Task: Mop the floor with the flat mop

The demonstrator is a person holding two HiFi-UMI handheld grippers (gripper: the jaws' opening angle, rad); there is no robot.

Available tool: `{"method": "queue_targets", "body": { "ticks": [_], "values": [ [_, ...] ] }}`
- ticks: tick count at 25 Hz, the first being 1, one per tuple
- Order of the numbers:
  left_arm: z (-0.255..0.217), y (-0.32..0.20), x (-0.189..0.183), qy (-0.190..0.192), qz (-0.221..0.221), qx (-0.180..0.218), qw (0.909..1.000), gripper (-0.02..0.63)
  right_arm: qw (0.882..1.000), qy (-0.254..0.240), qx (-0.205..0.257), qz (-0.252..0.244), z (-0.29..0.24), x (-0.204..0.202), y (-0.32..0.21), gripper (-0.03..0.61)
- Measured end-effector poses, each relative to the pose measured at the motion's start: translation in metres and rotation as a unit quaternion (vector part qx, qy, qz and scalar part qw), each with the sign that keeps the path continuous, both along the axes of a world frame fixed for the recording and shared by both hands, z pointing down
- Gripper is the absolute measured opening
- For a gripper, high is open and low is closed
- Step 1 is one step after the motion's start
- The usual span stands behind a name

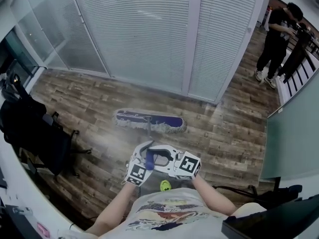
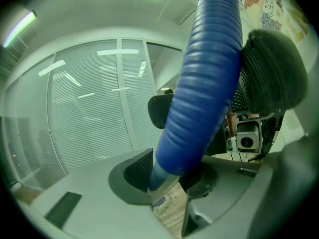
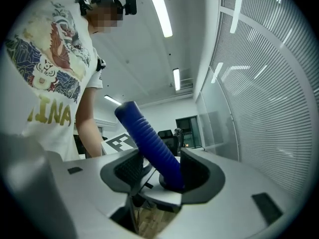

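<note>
both claws (image 2: 169, 177) (image 3: 164, 176) clamp the ribbed blue handle (image 2: 204, 83); pad (image 1: 149, 120) seems fringed.

The right tool (image 3: 164, 176) seems clamped on the blue ribbed mop handle (image 3: 148, 142).

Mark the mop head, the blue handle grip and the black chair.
mop head (image 1: 158, 119), head view, its purple top.
blue handle grip (image 2: 207, 83), left gripper view, middle of the ribbed sleeve.
black chair (image 1: 37, 136), head view, its backrest.
</note>
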State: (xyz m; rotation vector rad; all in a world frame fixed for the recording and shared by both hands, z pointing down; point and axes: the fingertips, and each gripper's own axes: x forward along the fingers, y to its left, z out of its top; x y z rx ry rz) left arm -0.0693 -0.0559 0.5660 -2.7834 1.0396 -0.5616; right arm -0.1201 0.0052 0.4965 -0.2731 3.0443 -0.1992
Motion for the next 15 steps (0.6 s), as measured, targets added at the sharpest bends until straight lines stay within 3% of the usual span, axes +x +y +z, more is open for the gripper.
{"method": "queue_targets", "body": {
  "ticks": [7, 15],
  "values": [
    [0.015, -0.077, -0.004, -0.017, 0.008, -0.004, 0.9998, 0.1, 1.0, 0.02, -0.002, -0.005, 0.014, -0.004, -0.078, 0.219],
    [0.001, -0.181, 0.016, -0.019, -0.008, -0.008, 0.9998, 0.1, 0.999, 0.024, -0.006, -0.029, 0.0, 0.017, -0.18, 0.219]
  ]
}}
